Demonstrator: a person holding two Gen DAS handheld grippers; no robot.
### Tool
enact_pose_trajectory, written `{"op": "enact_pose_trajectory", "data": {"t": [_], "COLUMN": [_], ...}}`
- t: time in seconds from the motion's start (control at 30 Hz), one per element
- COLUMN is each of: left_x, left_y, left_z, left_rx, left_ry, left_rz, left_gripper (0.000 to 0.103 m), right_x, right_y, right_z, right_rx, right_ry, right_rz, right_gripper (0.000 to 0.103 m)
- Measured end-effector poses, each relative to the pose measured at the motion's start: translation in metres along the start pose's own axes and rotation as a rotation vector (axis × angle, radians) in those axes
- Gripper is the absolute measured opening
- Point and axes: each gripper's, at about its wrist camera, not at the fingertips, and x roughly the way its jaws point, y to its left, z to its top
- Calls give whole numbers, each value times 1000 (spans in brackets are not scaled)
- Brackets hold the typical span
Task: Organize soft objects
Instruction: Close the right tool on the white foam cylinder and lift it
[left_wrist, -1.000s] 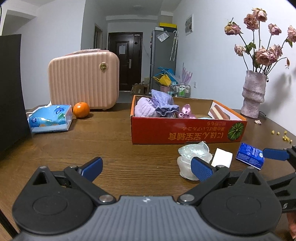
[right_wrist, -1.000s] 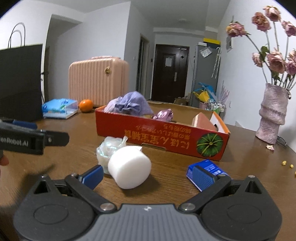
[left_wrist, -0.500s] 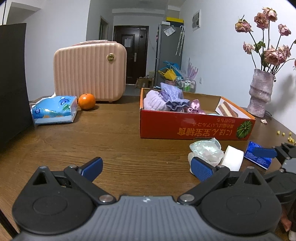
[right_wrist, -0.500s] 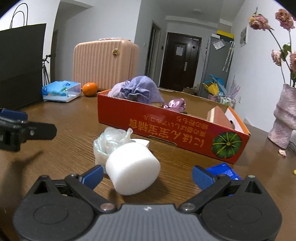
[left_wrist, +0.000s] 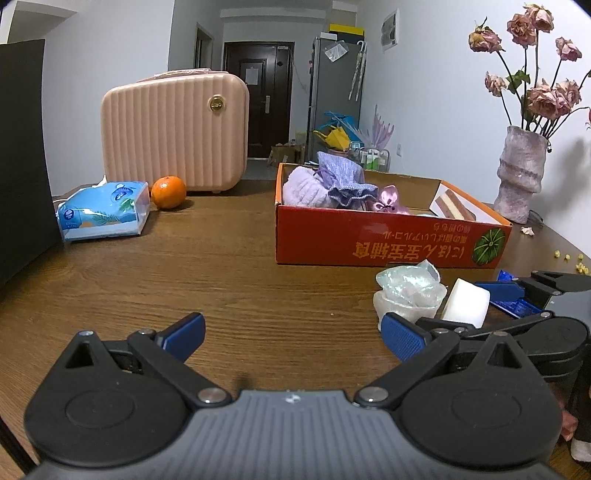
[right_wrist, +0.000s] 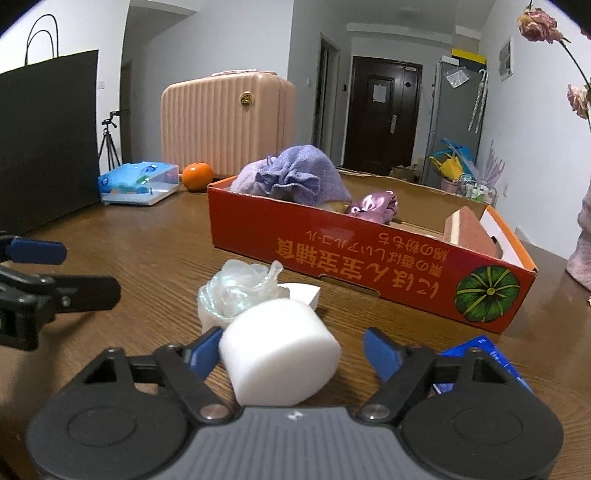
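right gripper jaws closing round the white foam cylinder near the table's front edge, right pad not touching yet, crinkly plastic wad just behind, red box beyond, left gripper spread wide, nothing in it

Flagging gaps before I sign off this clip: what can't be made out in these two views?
- Blue packet: right view, mostly behind the right gripper's finger; left view, behind that gripper too.
- Box floor: both views, near wall hides it.
- White slip: right view, behind foam cylinder and plastic wad.
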Motion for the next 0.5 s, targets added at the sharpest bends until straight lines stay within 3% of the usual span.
{"op": "enact_pose_trajectory", "data": {"t": [0.13,0.5], "left_x": [0,-1], "left_y": [0,1], "left_z": [0,0], "left_rx": [0,-3], "left_ry": [1,-6], "left_rz": [2,-3], "left_gripper": [103,103], "right_x": [-1,-12], "right_y": [1,0], "right_z": [-1,-5], "right_rx": [-2,22], "right_ry": [10,-31], "right_rz": [23,1], "right_gripper": [63,60]}}
